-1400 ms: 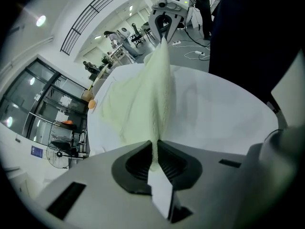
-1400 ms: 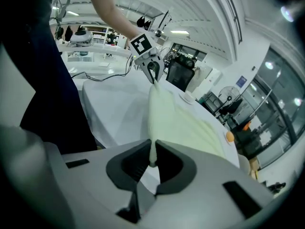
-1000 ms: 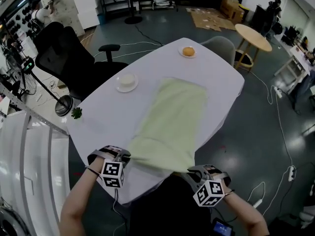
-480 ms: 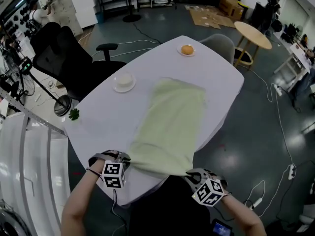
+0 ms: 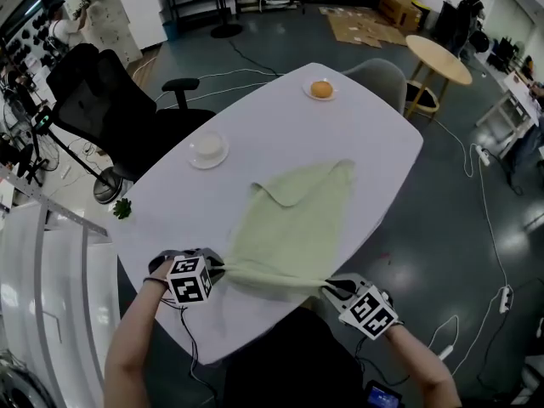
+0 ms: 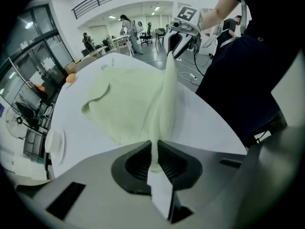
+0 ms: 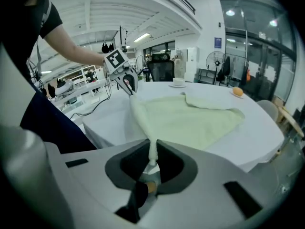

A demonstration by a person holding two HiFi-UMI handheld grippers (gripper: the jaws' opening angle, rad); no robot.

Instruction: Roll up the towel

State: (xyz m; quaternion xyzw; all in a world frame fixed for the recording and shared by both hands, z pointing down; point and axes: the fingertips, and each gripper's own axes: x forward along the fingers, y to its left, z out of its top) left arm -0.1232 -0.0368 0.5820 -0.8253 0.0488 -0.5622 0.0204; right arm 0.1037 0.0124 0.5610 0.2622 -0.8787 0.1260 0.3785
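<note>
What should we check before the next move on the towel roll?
1. Near corner in left gripper: ok, jaws pinched on the towel.
2. Other near corner in right gripper: ok, pinched.
3. Near edge stretched between the grippers: ok.
4. Towel flat on the table: not ok, its far left corner is flipped over onto it.
5. Cup and orange apart from the towel: ok.
6. Roll begun: not ok, no turn visible.
</note>
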